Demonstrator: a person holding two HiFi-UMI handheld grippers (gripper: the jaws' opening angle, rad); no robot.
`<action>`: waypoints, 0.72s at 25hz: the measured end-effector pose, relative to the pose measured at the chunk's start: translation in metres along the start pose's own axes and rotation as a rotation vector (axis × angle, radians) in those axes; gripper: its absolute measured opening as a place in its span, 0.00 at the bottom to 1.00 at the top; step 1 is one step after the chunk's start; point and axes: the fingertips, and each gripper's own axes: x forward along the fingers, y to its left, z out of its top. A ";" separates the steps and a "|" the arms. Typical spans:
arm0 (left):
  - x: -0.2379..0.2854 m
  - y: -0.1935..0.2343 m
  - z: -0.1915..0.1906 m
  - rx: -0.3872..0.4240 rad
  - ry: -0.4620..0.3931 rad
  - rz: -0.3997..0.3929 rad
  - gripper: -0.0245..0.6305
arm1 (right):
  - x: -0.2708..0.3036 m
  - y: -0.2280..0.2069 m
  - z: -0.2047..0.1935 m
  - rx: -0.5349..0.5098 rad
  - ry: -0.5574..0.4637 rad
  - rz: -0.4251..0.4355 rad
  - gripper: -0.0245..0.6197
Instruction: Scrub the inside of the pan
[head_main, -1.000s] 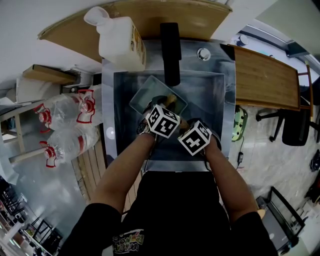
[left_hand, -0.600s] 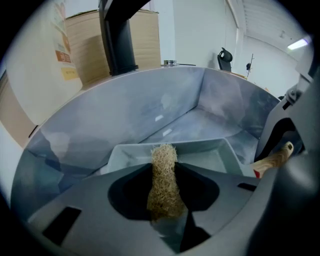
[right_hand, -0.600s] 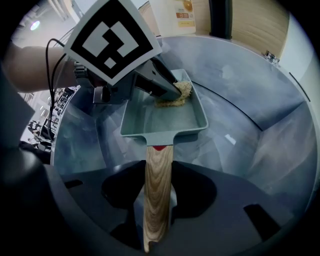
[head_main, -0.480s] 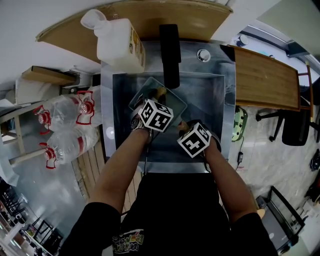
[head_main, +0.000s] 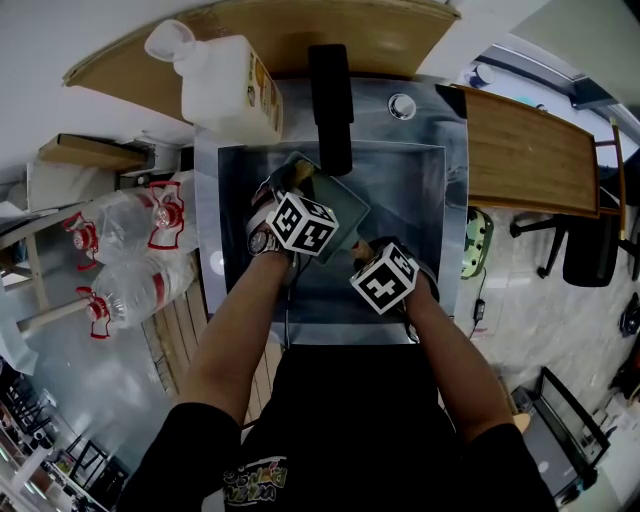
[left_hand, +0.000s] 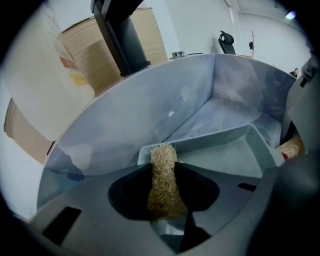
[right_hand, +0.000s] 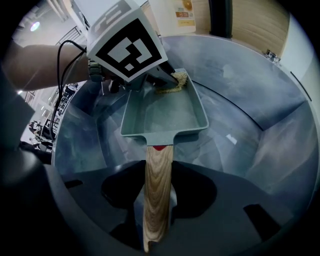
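Note:
A rectangular grey-green pan (head_main: 342, 206) lies in the steel sink (head_main: 425, 190), and its wooden handle (right_hand: 156, 185) runs back between the jaws of my right gripper (right_hand: 157, 172), which is shut on it. My left gripper (left_hand: 163, 167) is shut on a tan fibrous scrubber (left_hand: 163, 180). The scrubber's tip presses into the pan's far left corner (left_hand: 146, 150). In the right gripper view the scrubber (right_hand: 173, 83) sits at the pan's (right_hand: 165, 117) far edge, under the left gripper's marker cube (right_hand: 125, 42). From the head view, the left gripper (head_main: 291, 182) is at the pan's upper left and the right gripper (head_main: 360, 250) at its near end.
A black faucet (head_main: 330, 95) hangs over the sink's back edge. A white jug (head_main: 225, 80) stands at the back left, with two clear bottles (head_main: 130, 235) on the left. A wooden counter (head_main: 530, 150) lies to the right of the sink.
My left gripper has slid the scrubber away and to the left, from the pan's middle to its far left corner. The right gripper and handle have barely shifted.

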 end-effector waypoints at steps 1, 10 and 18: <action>0.000 0.000 0.000 0.010 0.002 0.006 0.25 | 0.000 0.000 0.000 0.000 0.000 0.001 0.30; -0.003 0.003 0.004 0.019 -0.013 0.027 0.25 | 0.001 -0.001 0.001 0.000 0.008 0.006 0.30; -0.032 -0.015 0.017 -0.092 -0.053 -0.069 0.25 | 0.000 0.000 -0.001 -0.015 0.027 0.007 0.30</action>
